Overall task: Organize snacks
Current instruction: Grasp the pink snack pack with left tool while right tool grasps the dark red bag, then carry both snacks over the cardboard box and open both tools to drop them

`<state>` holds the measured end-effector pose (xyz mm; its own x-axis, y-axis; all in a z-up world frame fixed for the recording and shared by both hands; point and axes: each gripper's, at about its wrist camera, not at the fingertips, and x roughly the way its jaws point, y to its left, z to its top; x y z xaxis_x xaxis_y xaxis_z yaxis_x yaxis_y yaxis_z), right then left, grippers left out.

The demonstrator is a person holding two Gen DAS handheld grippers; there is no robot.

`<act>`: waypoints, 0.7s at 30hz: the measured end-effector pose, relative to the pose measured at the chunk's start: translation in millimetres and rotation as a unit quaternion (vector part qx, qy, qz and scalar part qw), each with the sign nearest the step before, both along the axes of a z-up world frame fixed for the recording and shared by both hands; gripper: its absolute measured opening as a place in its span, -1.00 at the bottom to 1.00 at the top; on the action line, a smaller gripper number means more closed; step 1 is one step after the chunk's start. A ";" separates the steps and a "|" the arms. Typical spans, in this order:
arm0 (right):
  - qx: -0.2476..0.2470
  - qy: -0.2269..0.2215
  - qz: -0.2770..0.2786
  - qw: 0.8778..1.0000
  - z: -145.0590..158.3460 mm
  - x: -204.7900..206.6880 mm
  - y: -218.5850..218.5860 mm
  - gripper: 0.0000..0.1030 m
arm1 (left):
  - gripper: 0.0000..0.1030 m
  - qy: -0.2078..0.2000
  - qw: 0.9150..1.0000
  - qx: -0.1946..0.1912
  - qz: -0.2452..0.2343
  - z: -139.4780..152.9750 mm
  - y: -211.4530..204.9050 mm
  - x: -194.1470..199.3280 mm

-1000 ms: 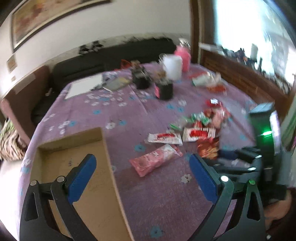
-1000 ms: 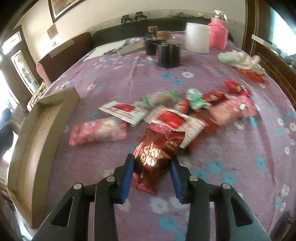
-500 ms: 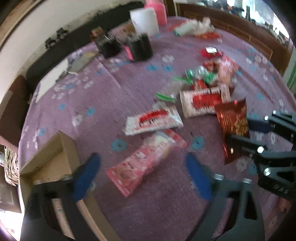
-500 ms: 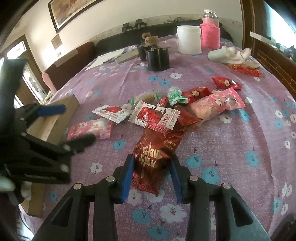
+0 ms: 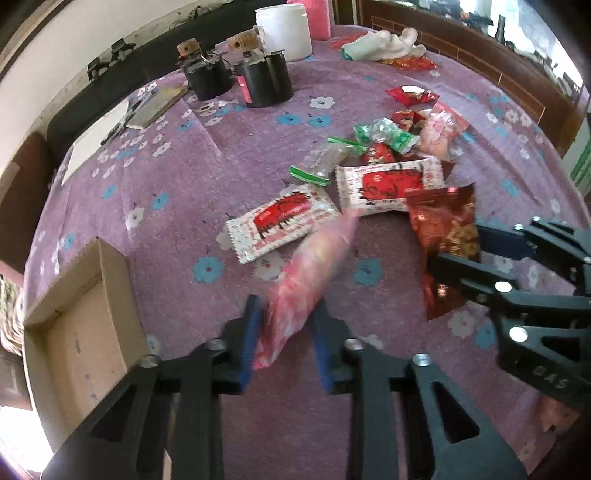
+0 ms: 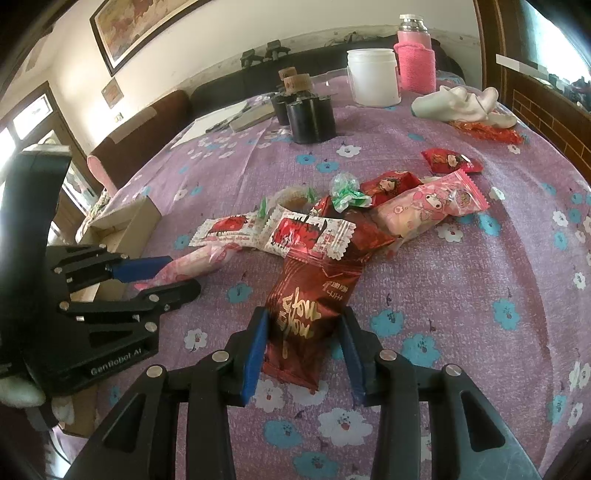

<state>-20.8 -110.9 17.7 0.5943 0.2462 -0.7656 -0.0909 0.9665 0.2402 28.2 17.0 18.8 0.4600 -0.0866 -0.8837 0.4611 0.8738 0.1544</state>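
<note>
The left gripper [image 5: 286,332] is clamped on a pink snack packet [image 5: 310,284], its blue pads pressing either side of the wrapper near the bottom centre of the left wrist view; the packet is blurred and slants up toward the middle of the frame. In the right wrist view the same packet [image 6: 192,266] shows at mid left, pinched between that gripper's fingers, just in front of the cardboard box.

The right gripper [image 6: 304,350] grasps a dark red foil packet [image 6: 314,302] with gold lettering, low in the centre of its own view. The far end of the packet is tucked under a white-and-red wrapper [image 6: 306,234] in the heap of snacks. From the left wrist camera, the red foil packet [image 5: 443,236] appears at mid right, held by the black fingers coming in from the right edge.

The cardboard box [image 5: 85,321] sits open at the lower left of the left wrist view, on the purple flowered tablecloth [image 5: 177,206]. The remaining snacks lie in a loose heap at centre right: another white-and-red wrapper [image 5: 284,221], green-twist sweets [image 5: 384,134], and a pink cartoon-print bag [image 6: 428,206]. Toward the top of the frame stand two black holders [image 5: 266,79], a white tub [image 5: 284,31] and a pink-sleeved flask [image 6: 413,55], with a crumpled white cloth [image 6: 461,105] at upper right.
</note>
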 end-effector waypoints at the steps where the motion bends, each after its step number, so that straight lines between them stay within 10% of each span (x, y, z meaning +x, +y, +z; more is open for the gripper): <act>1: -0.001 -0.002 0.000 1.000 -0.1 -0.4 0.5 -0.23 | -0.71 0.000 1.000 -0.008 0.002 1.6 0.6 -3.1; 21: 0.054 -0.060 0.060 0.995 47.4 -33.1 27.8 -0.41 | -0.74 -0.029 0.989 -0.128 0.065 64.9 90.7 -40.8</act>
